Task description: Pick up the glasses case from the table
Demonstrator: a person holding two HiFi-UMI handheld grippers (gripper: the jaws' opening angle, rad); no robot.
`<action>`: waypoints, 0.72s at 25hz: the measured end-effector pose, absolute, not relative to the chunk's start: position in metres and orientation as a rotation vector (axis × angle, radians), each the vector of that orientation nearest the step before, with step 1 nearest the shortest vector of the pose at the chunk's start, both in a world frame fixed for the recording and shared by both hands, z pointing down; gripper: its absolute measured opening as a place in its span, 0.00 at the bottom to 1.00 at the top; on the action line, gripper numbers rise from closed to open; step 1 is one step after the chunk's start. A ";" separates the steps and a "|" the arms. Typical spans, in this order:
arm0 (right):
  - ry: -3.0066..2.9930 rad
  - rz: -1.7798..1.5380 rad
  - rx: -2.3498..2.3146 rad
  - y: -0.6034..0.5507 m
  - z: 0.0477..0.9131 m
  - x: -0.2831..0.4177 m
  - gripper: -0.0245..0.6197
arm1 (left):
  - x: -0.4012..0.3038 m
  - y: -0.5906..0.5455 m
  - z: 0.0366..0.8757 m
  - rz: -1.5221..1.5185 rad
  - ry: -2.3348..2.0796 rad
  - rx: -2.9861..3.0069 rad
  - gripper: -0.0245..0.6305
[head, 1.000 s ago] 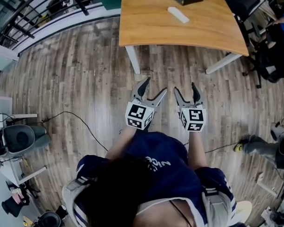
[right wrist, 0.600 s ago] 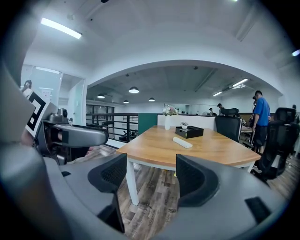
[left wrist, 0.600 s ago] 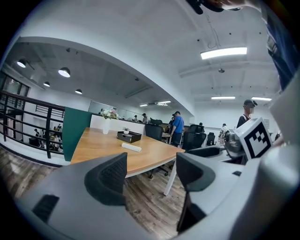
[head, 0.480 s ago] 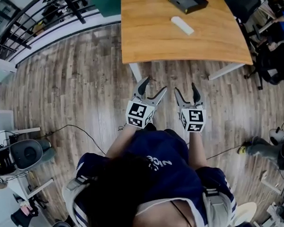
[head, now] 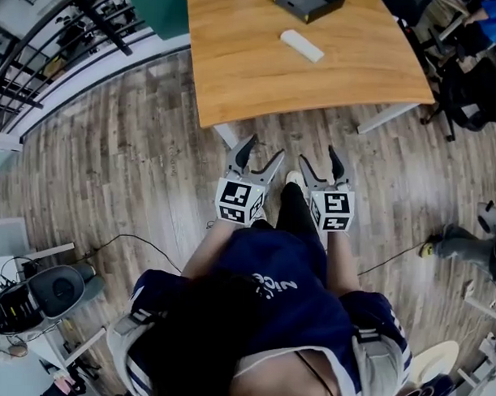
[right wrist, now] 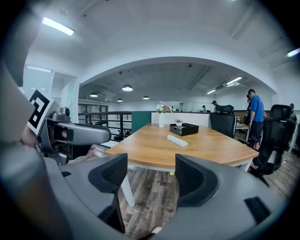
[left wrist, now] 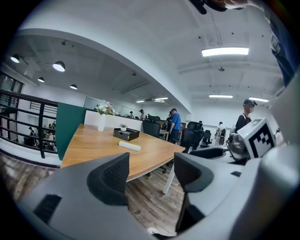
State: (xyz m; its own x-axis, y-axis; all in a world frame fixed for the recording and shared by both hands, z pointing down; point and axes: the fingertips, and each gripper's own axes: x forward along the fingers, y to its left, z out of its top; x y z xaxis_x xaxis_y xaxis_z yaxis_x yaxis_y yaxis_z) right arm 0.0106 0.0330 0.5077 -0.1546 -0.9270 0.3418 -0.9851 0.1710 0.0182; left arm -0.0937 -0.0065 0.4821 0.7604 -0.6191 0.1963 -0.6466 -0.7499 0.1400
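Left gripper (head: 264,150) and right gripper (head: 318,156), at frame centre, both stand wide and hold nothing. The left's jaws have just been closing slightly, with nothing between them. The glasses case (head: 302,46), judged to be the white oblong, lies upper centre on the table (head: 236,79), well apart from both. Recommended: approach first, then straddle the case across its narrow width before squeezing.
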 end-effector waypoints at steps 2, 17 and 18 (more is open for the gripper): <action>-2.194 0.308 1.826 0.024 0.510 0.022 0.55 | -0.083 -0.012 0.483 0.204 -1.003 2.766 0.49; -2.368 0.315 1.560 -0.174 0.523 0.102 0.54 | -0.003 -0.178 0.491 0.240 -1.252 2.628 0.49; -2.377 0.311 1.540 -0.186 0.523 0.108 0.55 | 0.004 -0.188 0.490 0.241 -1.263 2.619 0.49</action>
State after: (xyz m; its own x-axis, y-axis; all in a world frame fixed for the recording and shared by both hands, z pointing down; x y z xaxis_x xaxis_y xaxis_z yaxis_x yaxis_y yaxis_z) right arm 0.1080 -0.1861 0.5230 -0.3853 -0.8514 0.3560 -0.9143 0.4044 -0.0224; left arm 0.0042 -0.1878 0.4905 0.6162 -0.7493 0.2427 -0.7860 -0.6048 0.1283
